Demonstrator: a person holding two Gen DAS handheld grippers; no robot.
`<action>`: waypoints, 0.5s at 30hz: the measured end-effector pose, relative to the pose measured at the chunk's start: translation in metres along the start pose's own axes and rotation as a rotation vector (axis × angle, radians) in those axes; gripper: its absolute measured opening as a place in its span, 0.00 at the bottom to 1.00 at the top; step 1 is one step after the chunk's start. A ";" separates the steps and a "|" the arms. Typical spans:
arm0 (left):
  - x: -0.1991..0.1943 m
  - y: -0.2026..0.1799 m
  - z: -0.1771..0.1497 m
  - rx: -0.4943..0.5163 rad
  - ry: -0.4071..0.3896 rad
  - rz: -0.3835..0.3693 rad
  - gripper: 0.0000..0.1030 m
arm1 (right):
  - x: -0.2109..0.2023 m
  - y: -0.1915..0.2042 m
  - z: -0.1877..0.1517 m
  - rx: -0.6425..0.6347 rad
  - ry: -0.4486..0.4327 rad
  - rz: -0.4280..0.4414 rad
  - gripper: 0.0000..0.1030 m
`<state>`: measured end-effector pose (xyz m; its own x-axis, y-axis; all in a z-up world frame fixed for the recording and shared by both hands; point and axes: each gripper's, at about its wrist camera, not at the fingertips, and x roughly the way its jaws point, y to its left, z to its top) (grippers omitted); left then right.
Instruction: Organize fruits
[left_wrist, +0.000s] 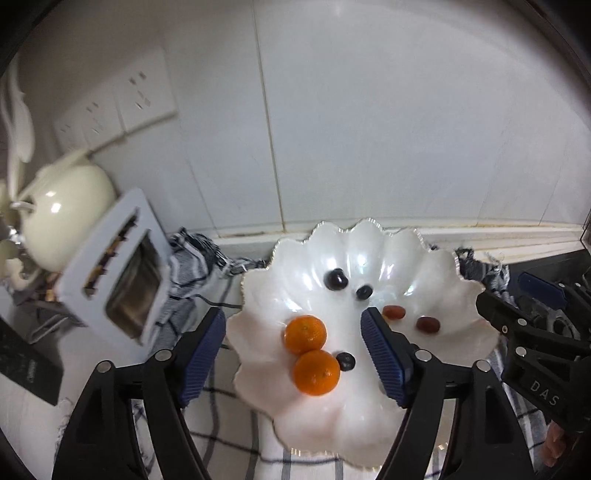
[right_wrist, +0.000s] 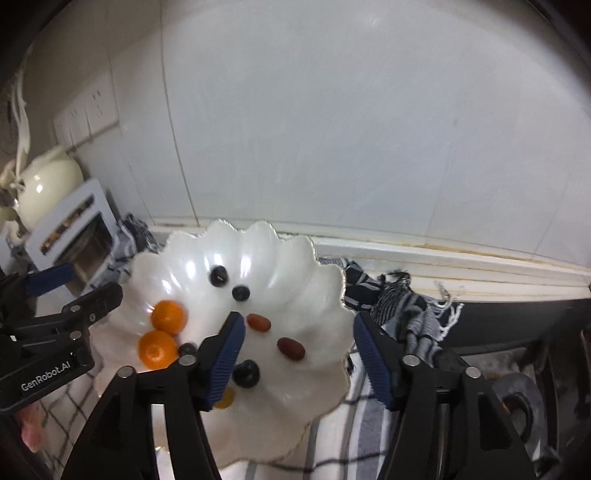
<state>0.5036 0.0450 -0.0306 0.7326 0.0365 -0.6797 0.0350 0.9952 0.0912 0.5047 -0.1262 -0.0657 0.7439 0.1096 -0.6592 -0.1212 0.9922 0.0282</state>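
At far left a cream teapot (left_wrist: 64, 210) stands behind a white toaster (left_wrist: 118, 266) on the counter. The left tongs (left_wrist: 293, 347) hang wide open and hold nothing, above 2 oranges (left_wrist: 306, 333) that touch each other in the white scalloped dish (left_wrist: 369, 240). The dish sits on a checked cloth (left_wrist: 221, 443). Dark grapes (left_wrist: 336, 278) and 2 reddish dates (right_wrist: 291, 348) lie apart farther right. The right tongs (right_wrist: 297, 354) gape equally wide, empty, over the dates.
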 end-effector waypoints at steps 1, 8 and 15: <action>-0.011 0.000 -0.002 -0.001 -0.018 0.004 0.78 | -0.009 0.000 -0.001 0.003 -0.016 0.004 0.64; -0.085 -0.004 -0.022 0.009 -0.149 0.062 0.90 | -0.084 0.002 -0.018 -0.033 -0.151 -0.003 0.74; -0.150 -0.010 -0.053 -0.018 -0.229 0.067 0.98 | -0.154 0.004 -0.045 -0.067 -0.250 -0.007 0.80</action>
<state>0.3572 0.0346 0.0314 0.8680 0.0828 -0.4896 -0.0292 0.9928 0.1161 0.3600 -0.1421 0.0017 0.8831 0.1224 -0.4530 -0.1526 0.9878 -0.0305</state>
